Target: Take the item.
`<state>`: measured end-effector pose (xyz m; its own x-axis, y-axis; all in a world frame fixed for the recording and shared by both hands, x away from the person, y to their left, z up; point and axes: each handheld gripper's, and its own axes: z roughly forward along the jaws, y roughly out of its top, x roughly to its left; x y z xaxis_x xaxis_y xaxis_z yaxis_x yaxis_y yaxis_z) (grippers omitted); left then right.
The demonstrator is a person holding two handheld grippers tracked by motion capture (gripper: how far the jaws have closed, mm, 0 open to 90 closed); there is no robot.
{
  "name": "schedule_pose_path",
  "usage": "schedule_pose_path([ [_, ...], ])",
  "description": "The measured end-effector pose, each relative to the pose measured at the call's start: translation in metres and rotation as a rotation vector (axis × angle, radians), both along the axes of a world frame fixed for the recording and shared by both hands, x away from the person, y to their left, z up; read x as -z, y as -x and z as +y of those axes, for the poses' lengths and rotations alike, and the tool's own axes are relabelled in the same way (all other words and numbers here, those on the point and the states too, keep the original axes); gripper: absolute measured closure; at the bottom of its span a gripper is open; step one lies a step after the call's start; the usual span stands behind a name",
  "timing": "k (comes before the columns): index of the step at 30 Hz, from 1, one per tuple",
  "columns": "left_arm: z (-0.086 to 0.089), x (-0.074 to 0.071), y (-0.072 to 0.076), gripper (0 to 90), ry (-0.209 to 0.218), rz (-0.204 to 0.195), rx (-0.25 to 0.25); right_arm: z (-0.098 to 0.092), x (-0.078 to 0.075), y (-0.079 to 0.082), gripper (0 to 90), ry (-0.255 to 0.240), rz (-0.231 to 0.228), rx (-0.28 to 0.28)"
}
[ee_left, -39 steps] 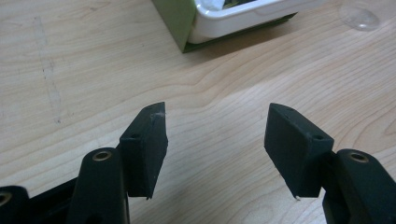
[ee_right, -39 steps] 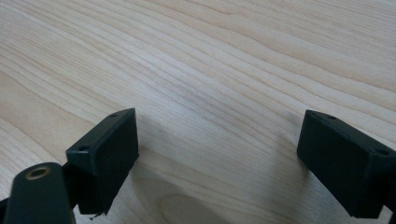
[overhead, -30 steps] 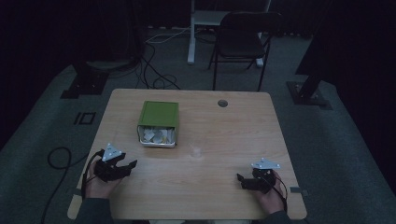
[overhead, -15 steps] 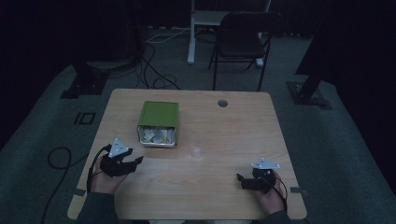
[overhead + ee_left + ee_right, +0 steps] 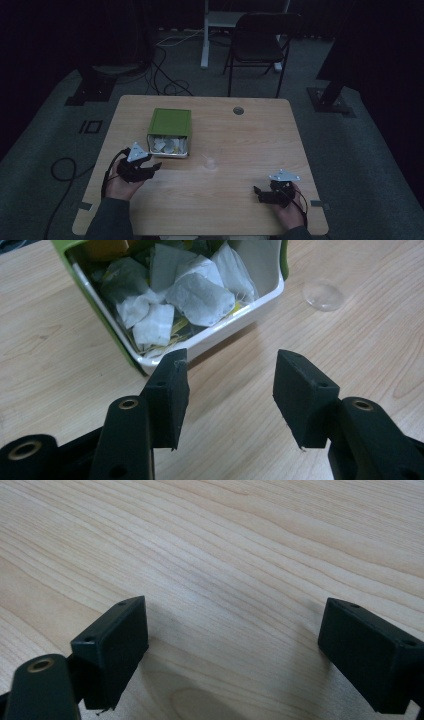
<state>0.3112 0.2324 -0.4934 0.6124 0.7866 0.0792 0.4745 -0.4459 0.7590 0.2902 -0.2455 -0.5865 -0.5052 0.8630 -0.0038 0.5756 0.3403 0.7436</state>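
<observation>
On wooden table (image 5: 240, 145): one green box (image 5: 170, 125), lying on its side, open end holding white tea bags (image 5: 200, 297), with a small clear disc (image 5: 324, 294) nearby. Left gripper (image 5: 150, 167), just before the box mouth: jaws parted, empty. Right gripper (image 5: 260, 194), well apart over bare wood: jaws spread wide, empty.

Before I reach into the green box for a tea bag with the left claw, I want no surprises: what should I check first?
1. Left claw open: ok, nothing between the jaws.
2. Box opening faces the claw: ok.
3. Tea bags reachable: ok, piled loose inside, near the front rim.
4. Clear disc out of the path: ok, on the table beside the box.
5. Right claw out of the way: ok, open, far off near the table's edge.
6. Box steady when pushed: cannot tell.
</observation>
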Motion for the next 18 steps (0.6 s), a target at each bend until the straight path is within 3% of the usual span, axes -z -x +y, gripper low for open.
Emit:
schedule_pose_path([
  [9, -0.009, 0.002, -0.012, 51.6, 0.008, 0.001, 0.016, 0.000, 0.000, 0.000, 12.3, 0.000, -0.002, -0.003],
  [18, -0.024, 0.006, -0.021, 50.4, -0.029, -0.001, 0.040, 0.000, 0.000, 0.000, 12.3, 0.000, -0.002, -0.002],
])
